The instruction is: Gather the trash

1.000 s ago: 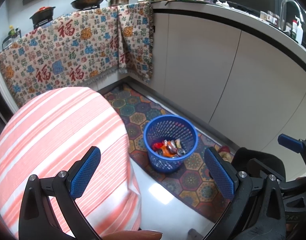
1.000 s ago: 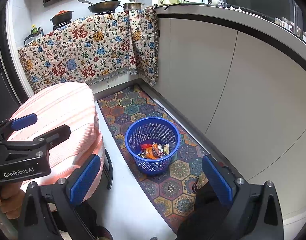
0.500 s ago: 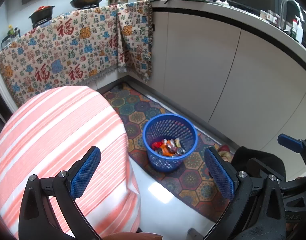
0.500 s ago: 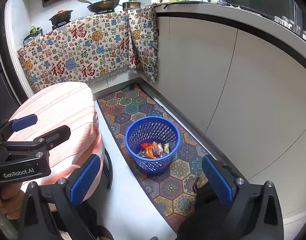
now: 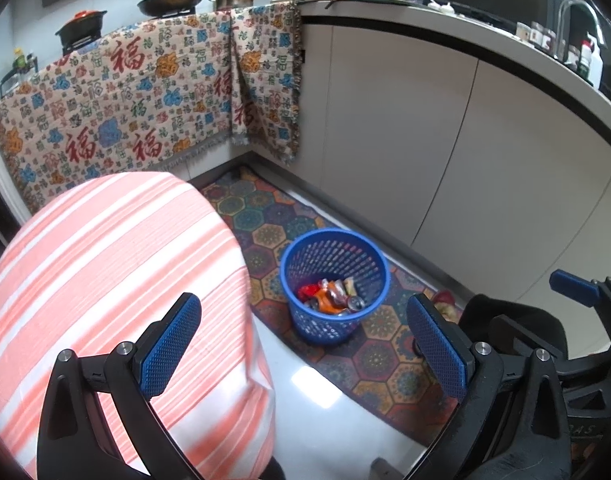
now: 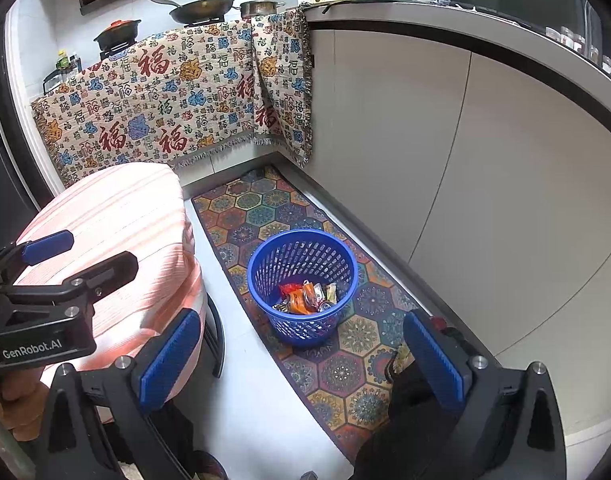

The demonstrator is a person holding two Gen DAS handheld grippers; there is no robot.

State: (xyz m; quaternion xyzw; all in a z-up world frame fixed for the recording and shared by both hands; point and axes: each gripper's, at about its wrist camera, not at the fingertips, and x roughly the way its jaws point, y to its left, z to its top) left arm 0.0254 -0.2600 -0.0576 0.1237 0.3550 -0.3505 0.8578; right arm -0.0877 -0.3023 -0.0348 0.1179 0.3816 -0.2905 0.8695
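Left tongs [image 5: 303, 344]: mine, spread apart, empty
Right tongs [image 6: 301, 362]: spread apart too, empty
Basket [image 6: 265, 280]: on the rug [image 6: 345, 372]
Trash [image 6: 307, 298]: inside it; light, crinkly wrappers, I'd pinch an edge

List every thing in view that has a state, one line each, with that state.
left gripper: open, holding nothing
right gripper: open, holding nothing
blue basket: upright on the rug, partly filled
wrappers: lying in the basket bottom
striped cloth: draped over a round table
patterned blanket: hanging over the counter front
wok: lidded
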